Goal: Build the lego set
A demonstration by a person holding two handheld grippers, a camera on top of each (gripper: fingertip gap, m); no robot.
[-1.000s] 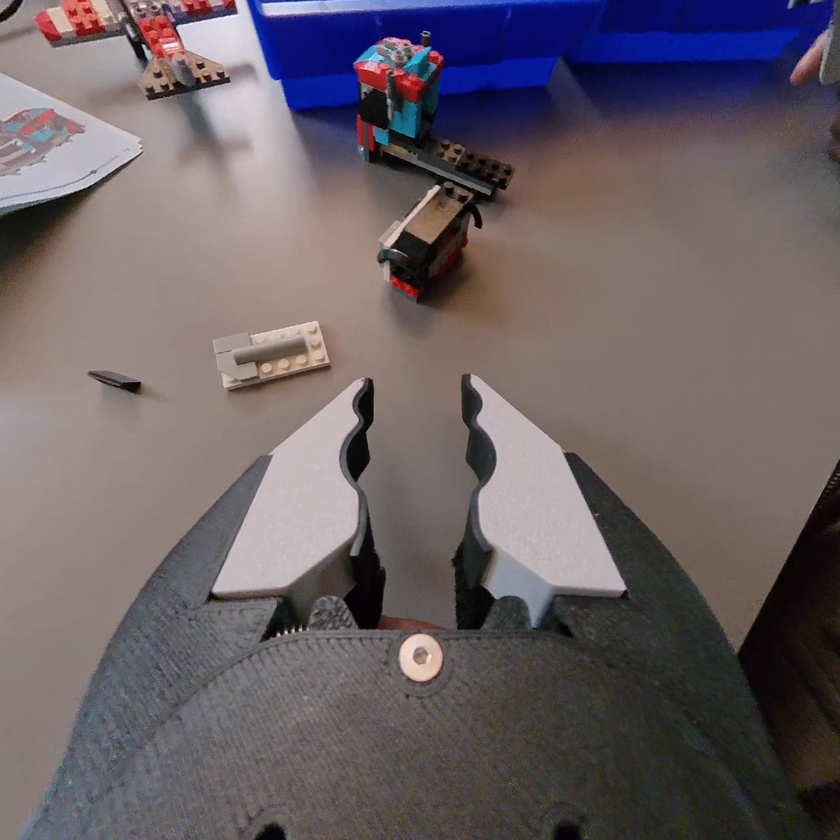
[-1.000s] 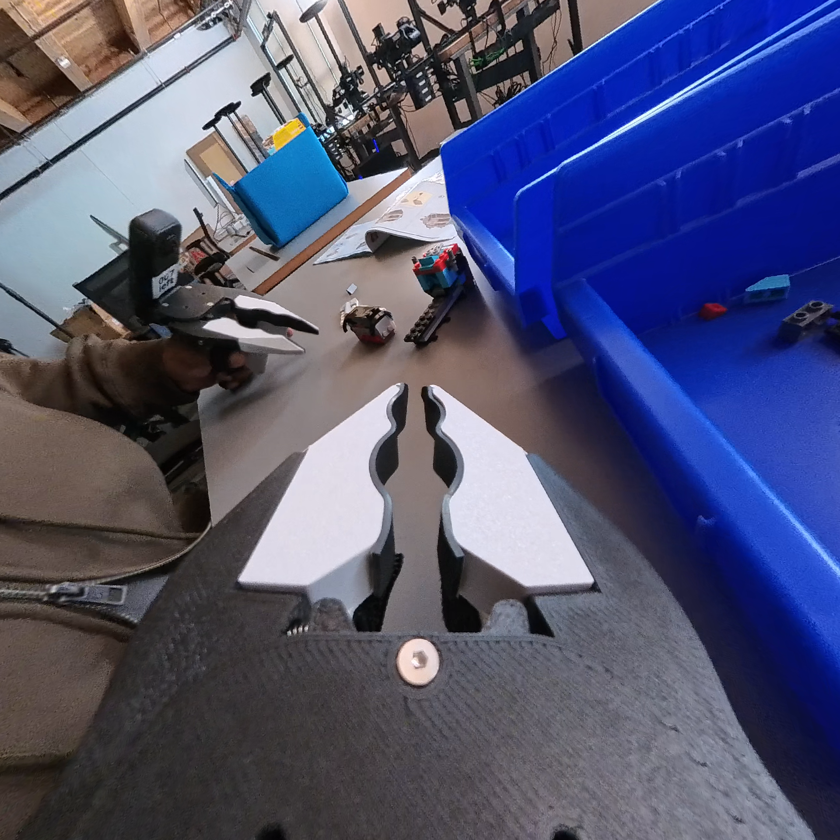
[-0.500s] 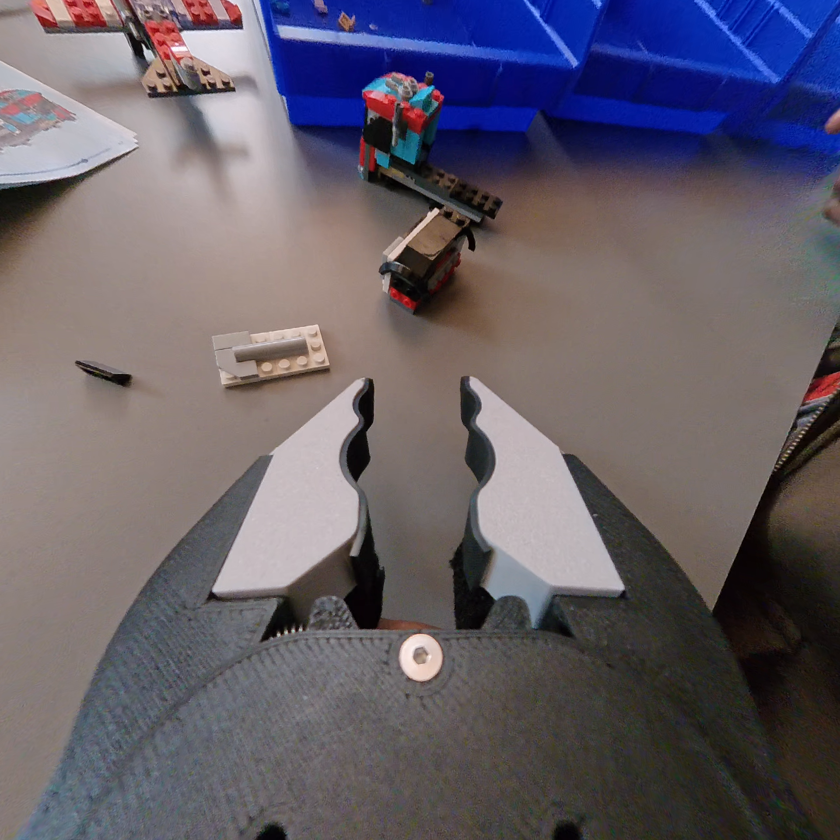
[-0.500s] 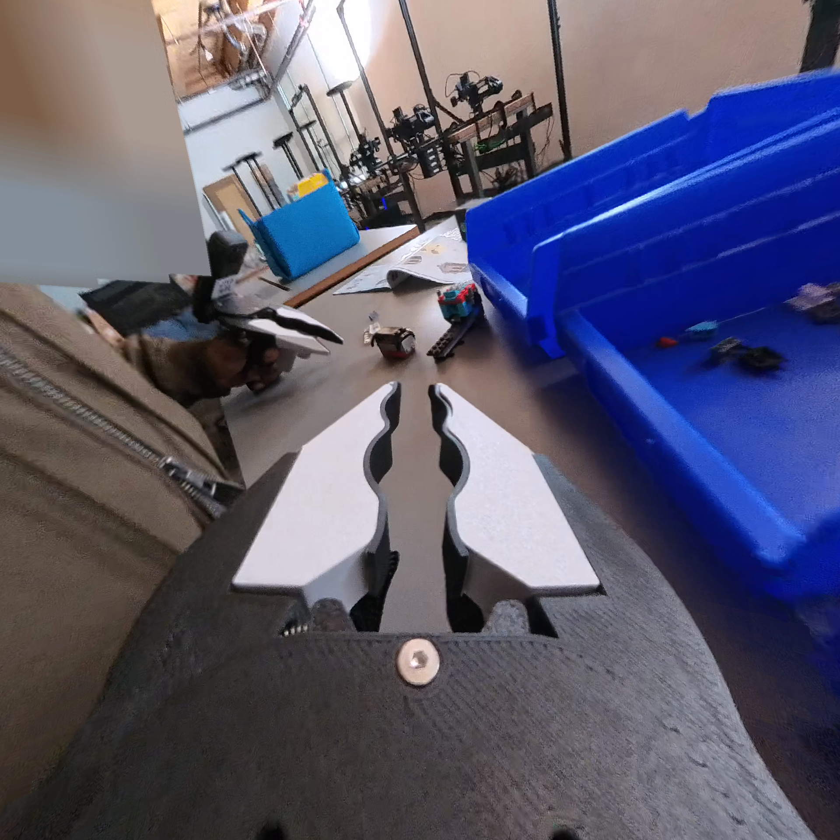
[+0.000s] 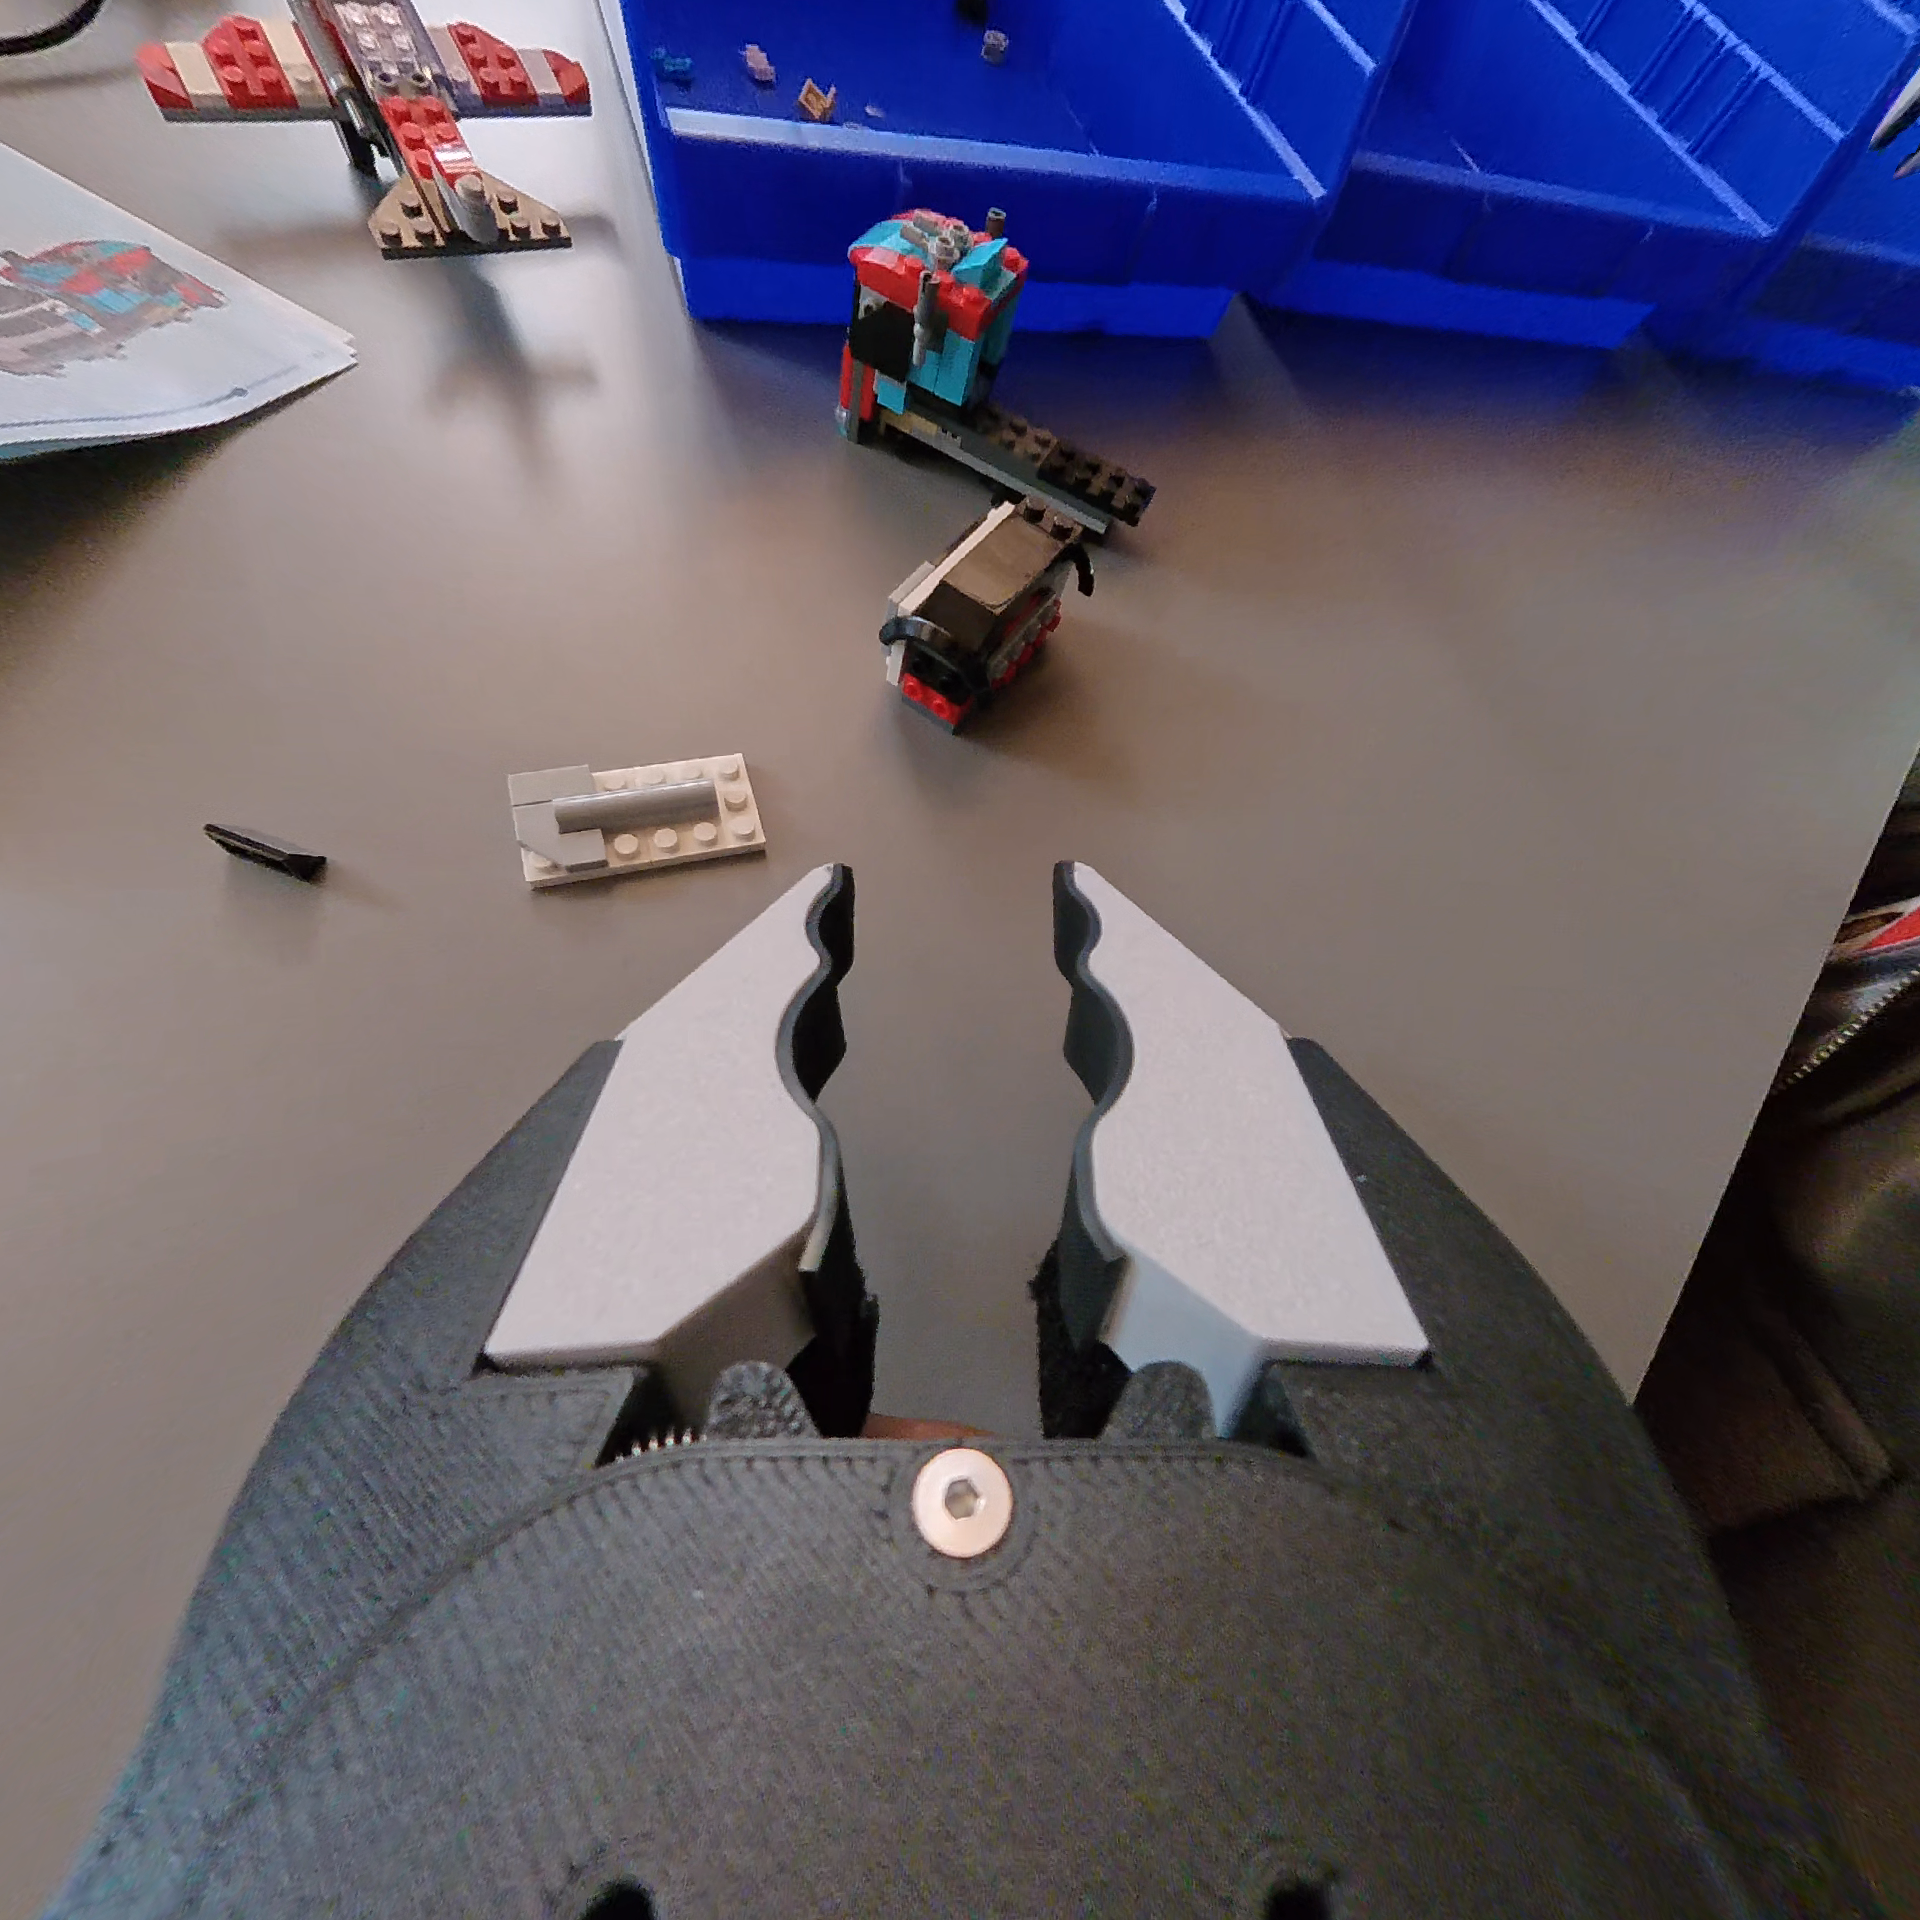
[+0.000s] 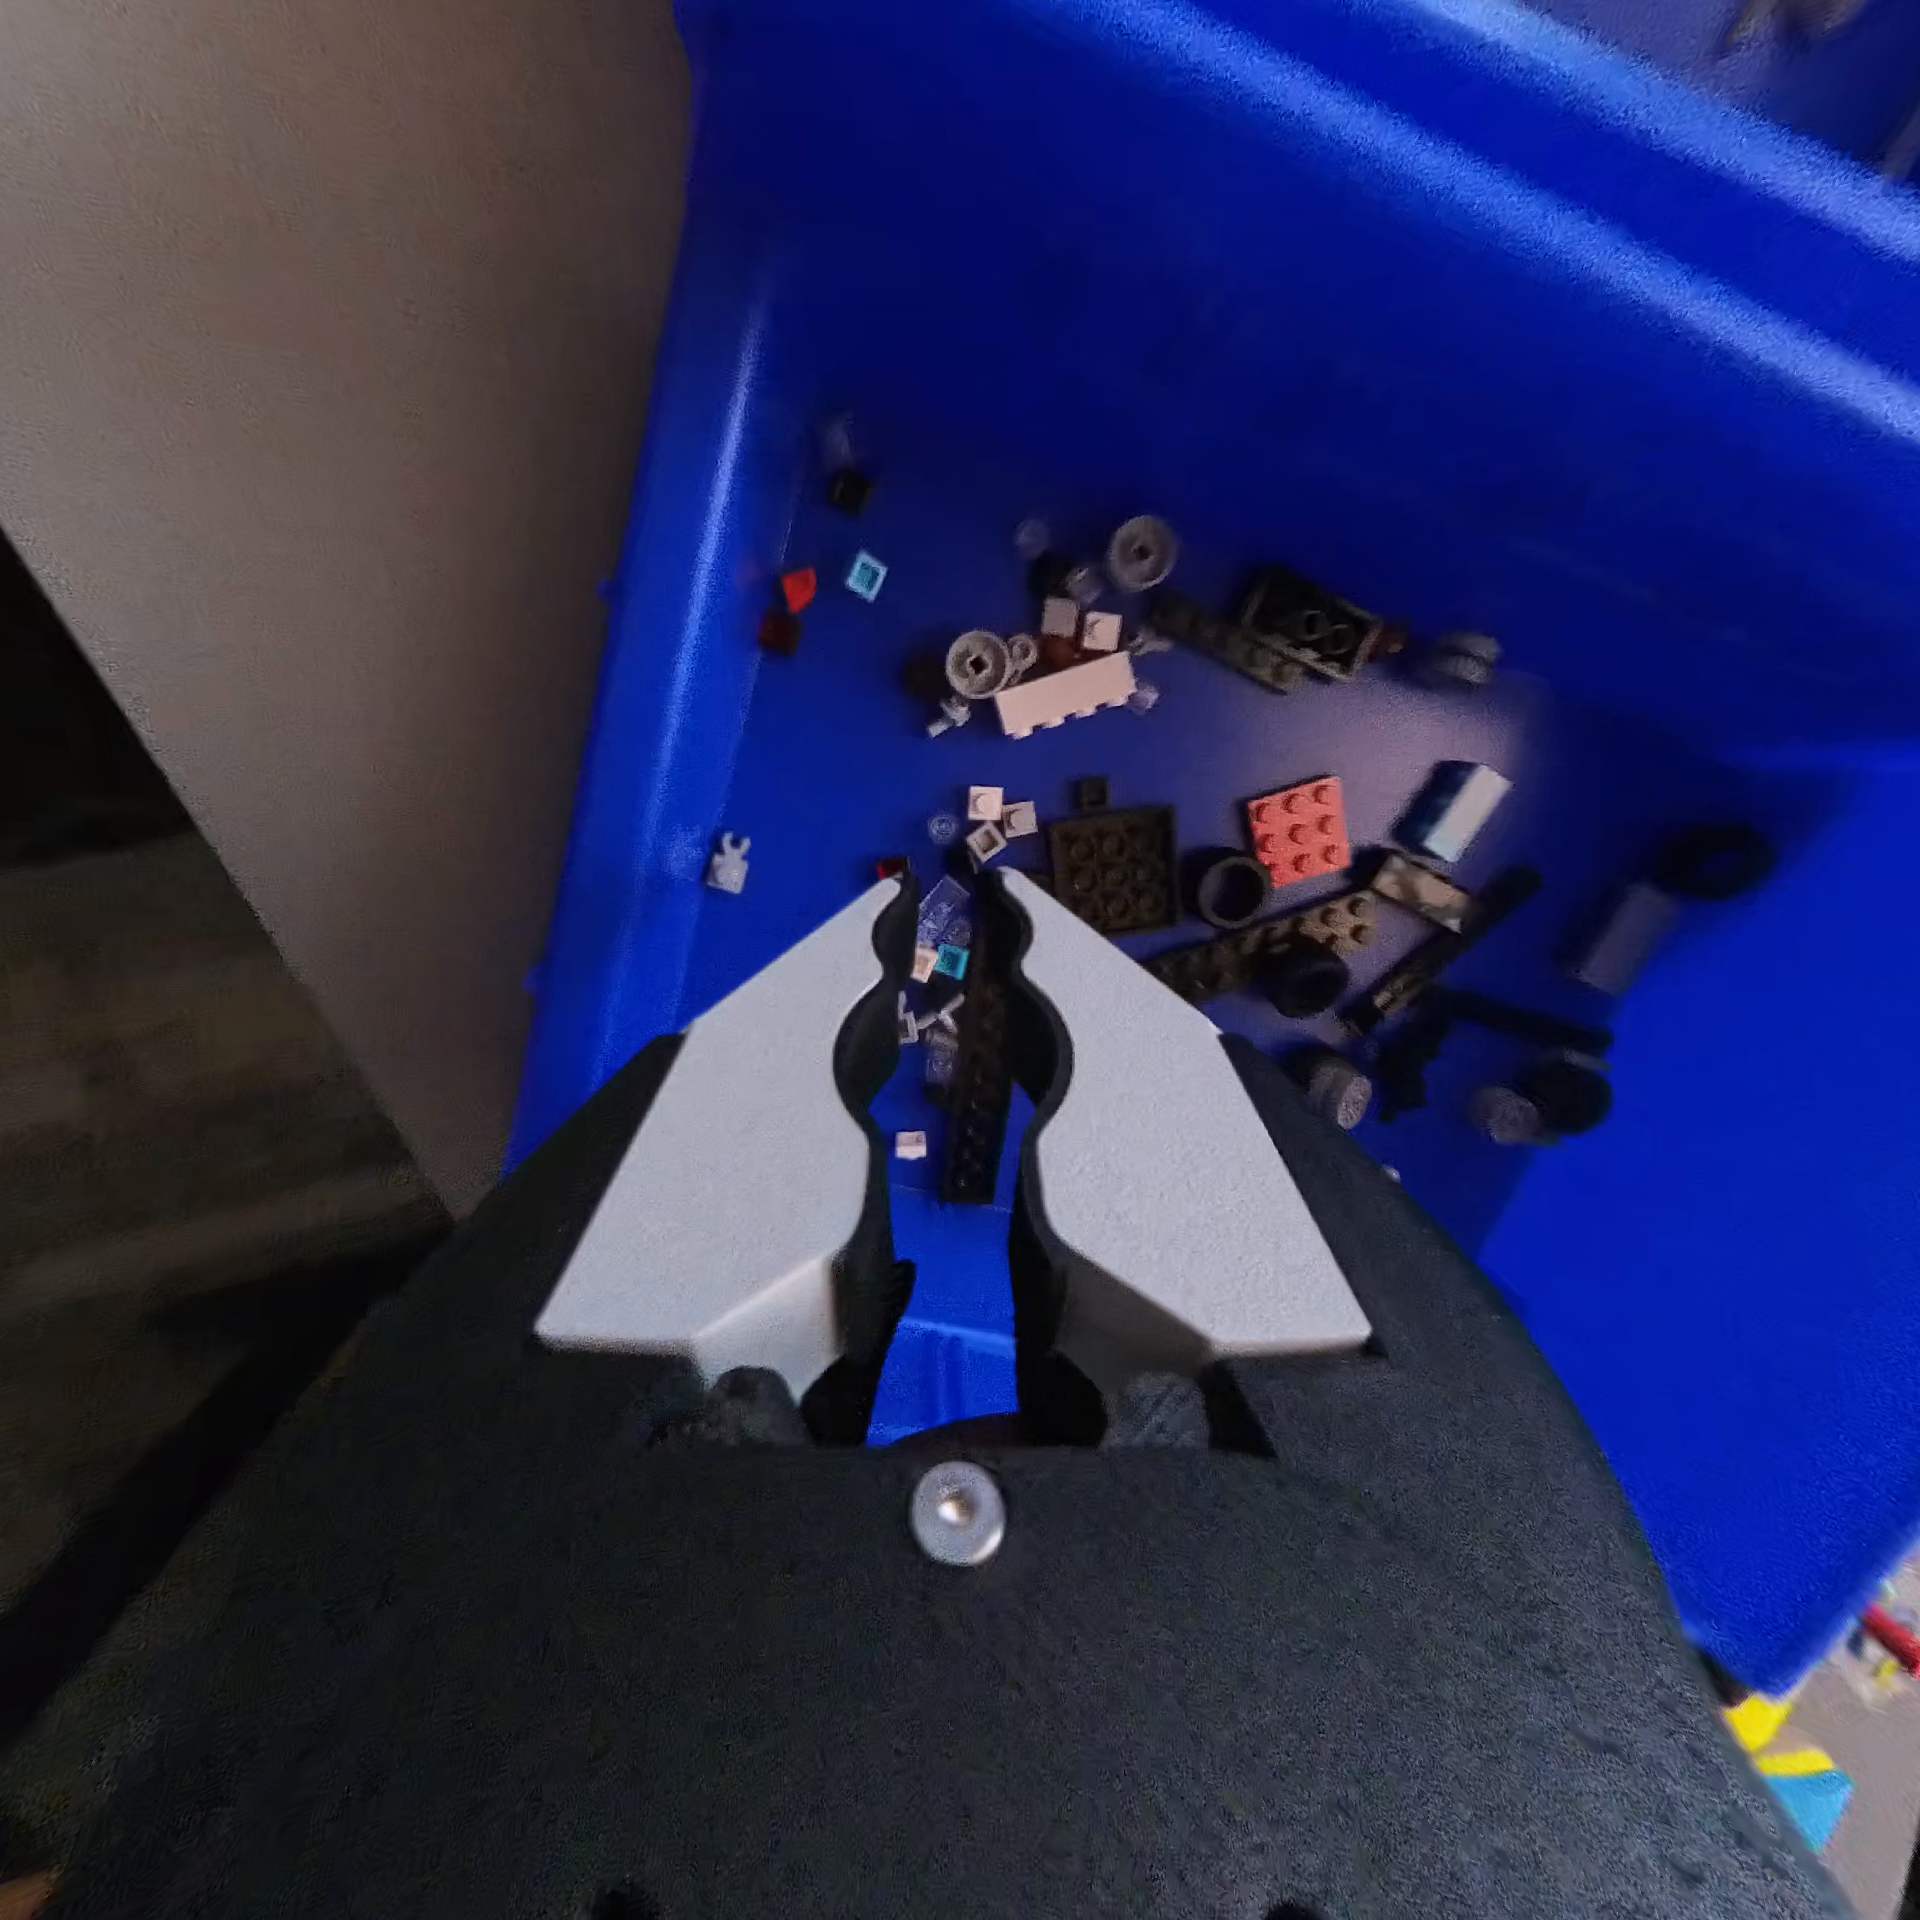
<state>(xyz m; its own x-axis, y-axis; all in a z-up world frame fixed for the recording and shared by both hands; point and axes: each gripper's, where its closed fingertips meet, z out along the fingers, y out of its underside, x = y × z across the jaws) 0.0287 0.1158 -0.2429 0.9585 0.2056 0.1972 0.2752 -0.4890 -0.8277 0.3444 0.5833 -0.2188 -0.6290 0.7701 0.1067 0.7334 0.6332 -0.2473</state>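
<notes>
Hovering: left gripper (image 5: 951, 883), jaws spread and bare, over the counter (image 5: 1403, 831) near a tan plate (image 5: 639, 819); right gripper (image 6: 948, 894), jaws narrowly parted, gripping nothing, above loose bricks in a blue bin (image 6: 1299, 343).

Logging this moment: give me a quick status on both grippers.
Left gripper open, empty, over table near grey plate. Right gripper slightly open, empty, above blue bin of loose bricks.

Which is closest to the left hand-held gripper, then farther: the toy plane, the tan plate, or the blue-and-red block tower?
From the left hand-held gripper:
1. Tan plate, just ahead, left.
2. Block tower, farther ahead, by the blue bins.
3. Toy plane, far left.
</notes>
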